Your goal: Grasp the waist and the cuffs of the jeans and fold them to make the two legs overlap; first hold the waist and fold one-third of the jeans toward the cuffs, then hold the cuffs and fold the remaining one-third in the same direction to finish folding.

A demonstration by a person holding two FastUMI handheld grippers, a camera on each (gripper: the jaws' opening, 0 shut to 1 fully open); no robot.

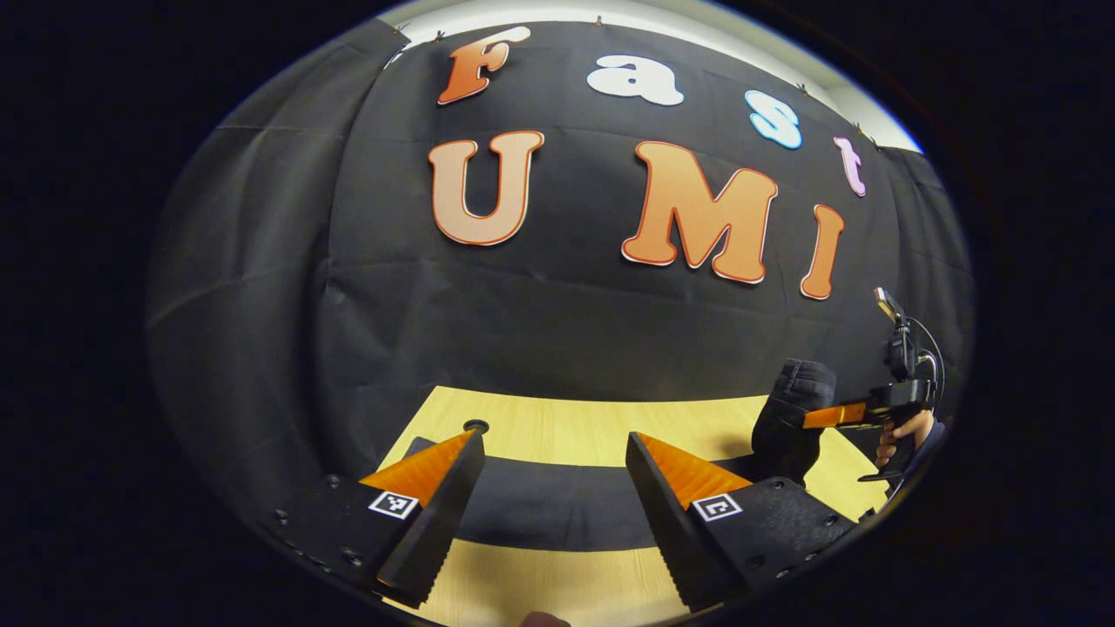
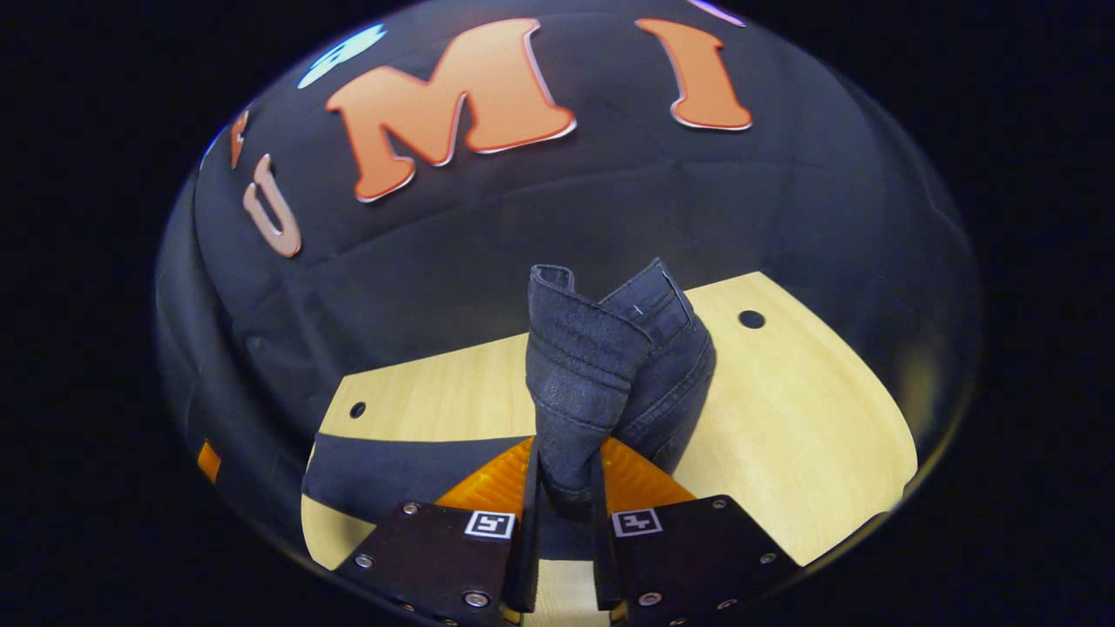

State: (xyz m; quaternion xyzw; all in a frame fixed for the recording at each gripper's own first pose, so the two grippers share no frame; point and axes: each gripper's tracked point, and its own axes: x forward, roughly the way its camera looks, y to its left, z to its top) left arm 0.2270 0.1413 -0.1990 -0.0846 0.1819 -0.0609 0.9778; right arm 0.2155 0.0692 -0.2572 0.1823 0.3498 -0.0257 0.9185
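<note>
Dark denim, bunched and lifted: jeans (image 2: 601, 374) pinched in the right gripper (image 2: 564, 488), both fingers pressed against the fabric from either side with just the thickness of the cloth between them. Standing up out of the jaws as a thick fold, hemmed edges at the top, tilted slightly toward the booth wall. Behind and below that raised part, more of the same dark cloth lying flat across the pale wooden table (image 2: 784, 418), stretching off to the left of the fingers. Seen from the left gripper view, the same grasp at the far right: jeans (image 1: 788, 418) hoisted in a dark lump above the table (image 1: 592, 418), the right gripper (image 1: 823, 416) biting into them, a hand (image 1: 906, 435) wrapped around its handle. Left gripper (image 1: 553, 488) spread wide, nothing between the fingers, nothing touched; hovering over a flat dark band of the jeans that runs across the table between and beyond the two fingertips. Small round hole in the tabletop (image 1: 476, 426) just beyond the left finger, near the back edge.
</note>
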